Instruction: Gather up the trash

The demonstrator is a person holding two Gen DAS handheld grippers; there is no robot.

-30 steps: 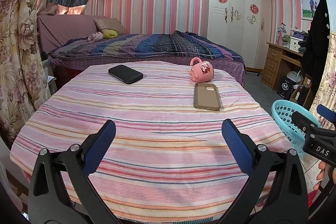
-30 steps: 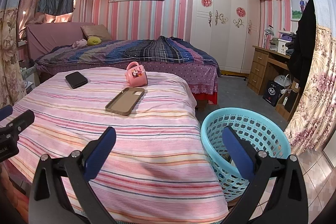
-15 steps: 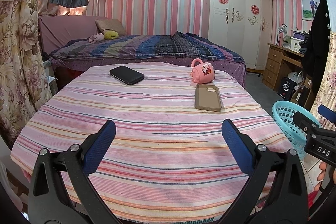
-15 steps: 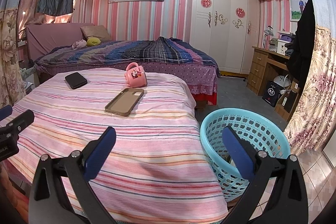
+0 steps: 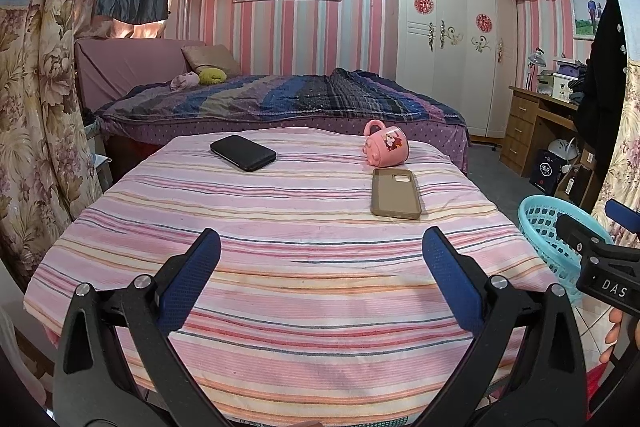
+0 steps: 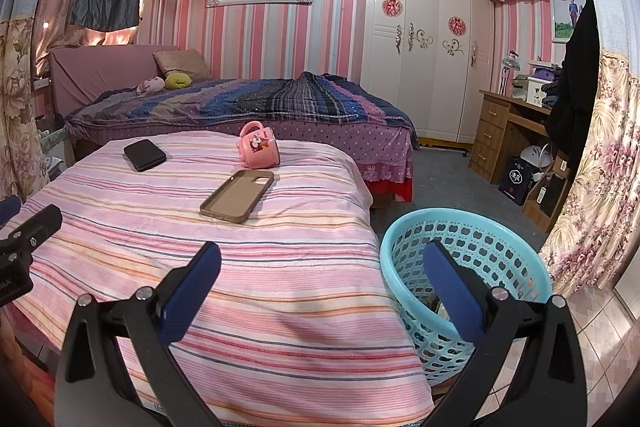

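A turquoise plastic basket [image 6: 472, 255] stands on the floor at the right of a table under a pink striped cloth [image 5: 280, 227]; it also shows in the left wrist view [image 5: 548, 227]. Something small lies in its bottom, mostly hidden. My left gripper [image 5: 320, 279] is open and empty above the table's near edge. My right gripper [image 6: 320, 283] is open and empty above the table's near right corner, one finger over the basket. It also shows at the right of the left wrist view [image 5: 600, 259].
On the cloth lie a black phone [image 5: 243, 152], a tan phone case [image 5: 395, 192] and a pink mug on its side [image 5: 386, 146]. A bed [image 5: 280, 103] stands behind the table. A wardrobe [image 6: 424, 39] and a wooden desk [image 6: 508, 135] stand at the right.
Both grippers have drawn back and risen very slightly; the table objects look a touch farther away. Jaws stay open. Nothing on the table moved.
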